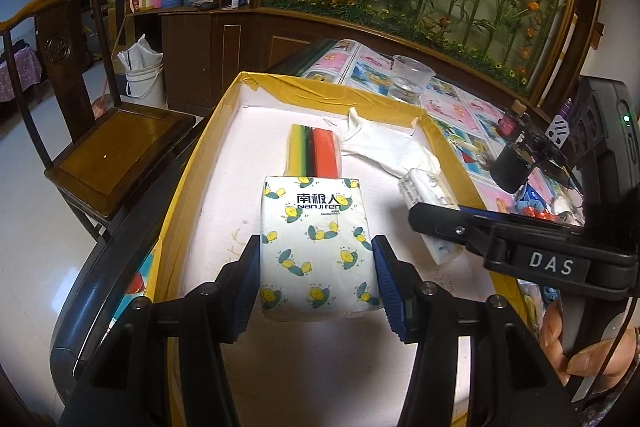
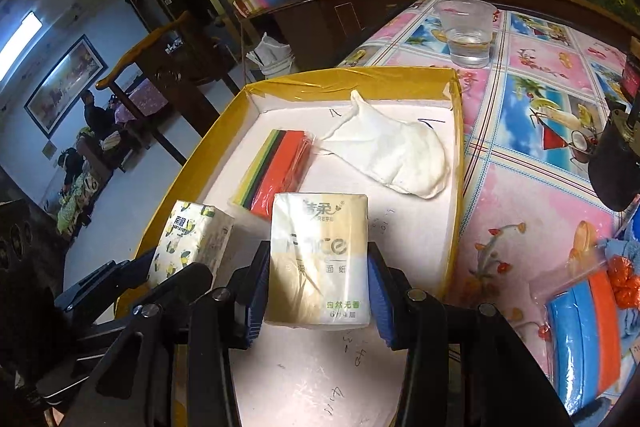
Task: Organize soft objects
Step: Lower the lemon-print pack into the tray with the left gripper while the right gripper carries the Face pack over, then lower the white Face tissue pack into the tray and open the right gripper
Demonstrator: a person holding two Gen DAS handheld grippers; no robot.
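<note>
My left gripper (image 1: 316,279) is shut on a white tissue pack printed with lemons (image 1: 318,247), held over the white floor of a yellow-rimmed box (image 1: 188,203). My right gripper (image 2: 318,293) is shut on a beige and white tissue pack (image 2: 320,259) over the same box (image 2: 456,187). In the box lie a striped pack of coloured cloths (image 1: 314,149) (image 2: 280,171) and a white cloth glove (image 1: 384,147) (image 2: 396,155). From the right wrist view the lemon pack (image 2: 192,239) shows at the left; from the left wrist view the right gripper's pack (image 1: 428,203) shows at the right.
A clear plastic cup (image 2: 468,31) with some water stands on the patterned tablecloth (image 2: 532,147) behind the box. Blue and orange sponges in a bag (image 2: 584,331) lie at the right. A small dark bottle (image 1: 512,163) stands right of the box. A wooden chair (image 1: 116,147) is left of the table.
</note>
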